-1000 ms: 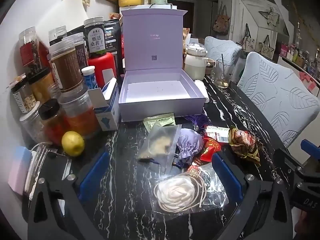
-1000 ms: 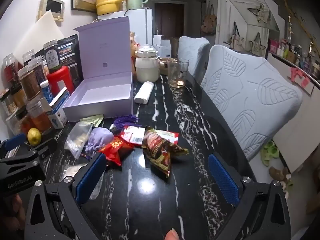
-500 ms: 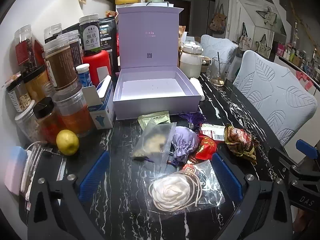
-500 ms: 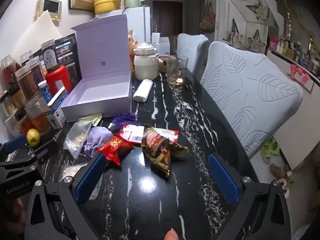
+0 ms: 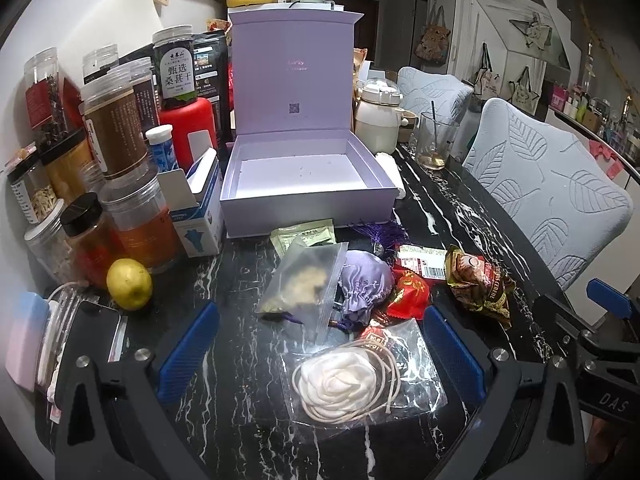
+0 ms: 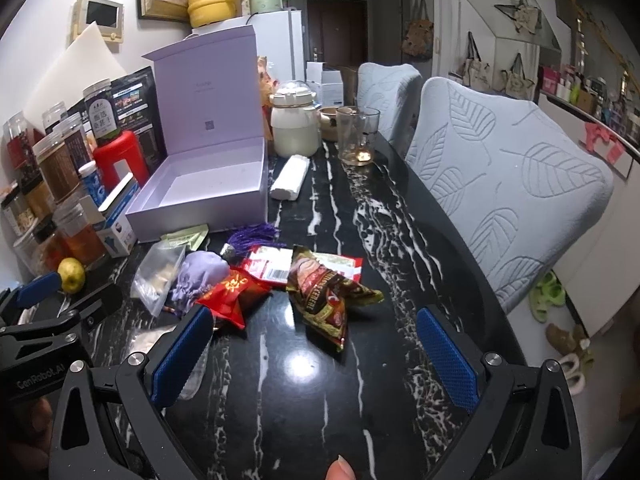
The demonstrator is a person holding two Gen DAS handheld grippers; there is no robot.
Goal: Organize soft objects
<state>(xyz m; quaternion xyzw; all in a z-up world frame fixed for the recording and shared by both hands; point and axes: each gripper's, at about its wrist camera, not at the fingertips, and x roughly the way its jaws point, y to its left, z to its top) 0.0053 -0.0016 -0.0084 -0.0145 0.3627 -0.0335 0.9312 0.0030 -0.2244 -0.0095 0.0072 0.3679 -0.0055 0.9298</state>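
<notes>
An open lilac box (image 5: 304, 184) (image 6: 208, 184) stands empty on the black marble table (image 6: 384, 240). In front of it lie soft items: a clear bag with a white fabric rose (image 5: 344, 384), a zip bag of dried bits (image 5: 304, 280), a purple satin pouch (image 5: 366, 284) (image 6: 198, 276), a red packet (image 5: 410, 294) (image 6: 230, 292), a brown cereal packet (image 5: 480, 280) (image 6: 324, 288), a green sachet (image 5: 308, 236) and a purple tassel (image 6: 252, 238). My left gripper (image 5: 320, 356) is open, the rose bag between its fingers. My right gripper (image 6: 312, 360) is open over bare table, just short of the cereal packet.
Jars and bottles (image 5: 116, 132), a red canister (image 5: 196, 128), a small blue-white carton (image 5: 200, 216) and a lemon (image 5: 129, 284) crowd the left. A white jar (image 6: 296, 128), a glass (image 6: 358, 136) and a white roll (image 6: 290, 178) stand further back. Two padded chairs (image 6: 508, 184) line the right edge.
Both grippers have eased back and slightly up, so the box and the items look a little further off. Nothing on the table has moved and both grippers stay open.
</notes>
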